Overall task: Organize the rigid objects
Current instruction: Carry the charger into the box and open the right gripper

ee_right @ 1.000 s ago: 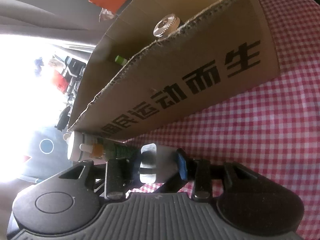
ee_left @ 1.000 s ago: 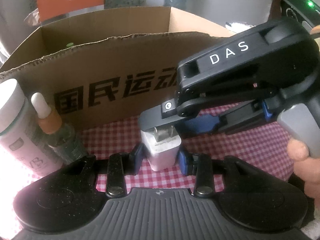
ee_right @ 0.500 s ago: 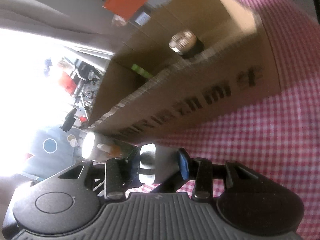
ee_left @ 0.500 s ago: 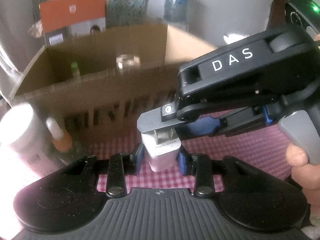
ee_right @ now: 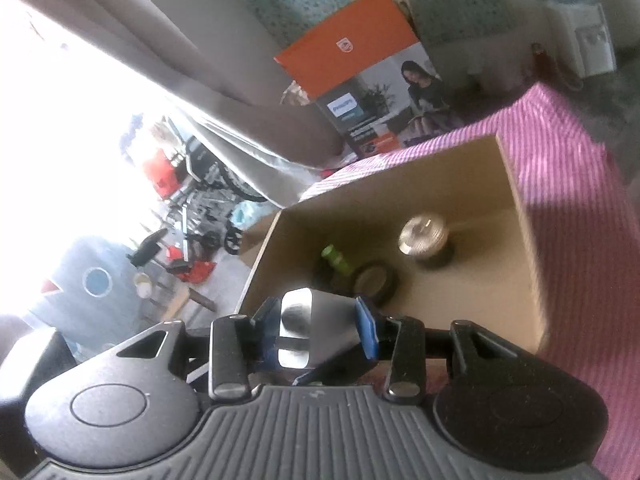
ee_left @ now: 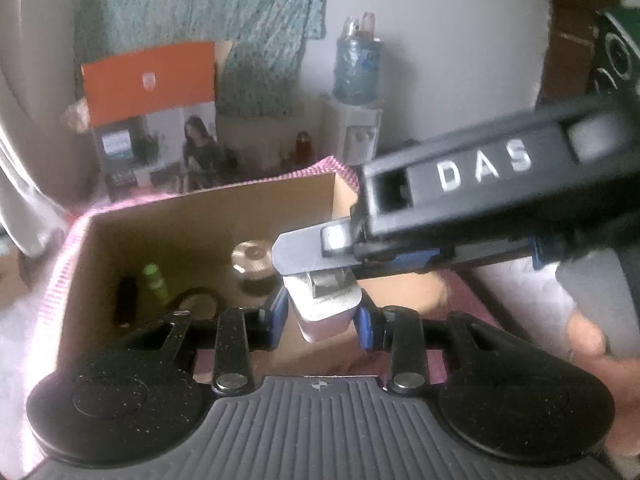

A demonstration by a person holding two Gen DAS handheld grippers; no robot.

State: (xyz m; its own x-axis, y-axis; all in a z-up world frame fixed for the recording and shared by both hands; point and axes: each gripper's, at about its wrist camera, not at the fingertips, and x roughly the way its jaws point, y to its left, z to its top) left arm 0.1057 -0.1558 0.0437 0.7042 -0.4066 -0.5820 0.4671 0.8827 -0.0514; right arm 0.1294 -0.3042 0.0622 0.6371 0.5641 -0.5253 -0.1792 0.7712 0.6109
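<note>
The white plug adapter (ee_left: 326, 312) is held clamped between the blue pads of the left tool (ee_left: 322, 314), above the near part of the open cardboard box (ee_left: 208, 216) that stands on the pink checked worktop (ee_right: 560, 152). The right tool (ee_right: 316, 332) is closed across the adapter from the side, so the adapter is gripped by both tools at once; its metal prongs (ee_left: 328, 282) are partly covered by the flat finger of the right tool in the left wrist view. The step in hand is judged to be the transfer of the adapter into the box. For this to be done well, the adapter should be carried clear of the near wall before it is lowered, and a bare patch of the box floor should be chosen, away from the gold-capped jar (ee_right: 426, 236), the green-topped bottle (ee_right: 336, 258) and the round dark lid (ee_right: 374, 280) already inside. One tool should be released first so that the adapter is not twisted between two grips; the second should be opened only when the body is near the floor. The adapter is oriented with its prongs pointing up and away from the left camera, and its long axis is judged to run roughly along the left tool's fingers, tilted towards the box interior.
</note>
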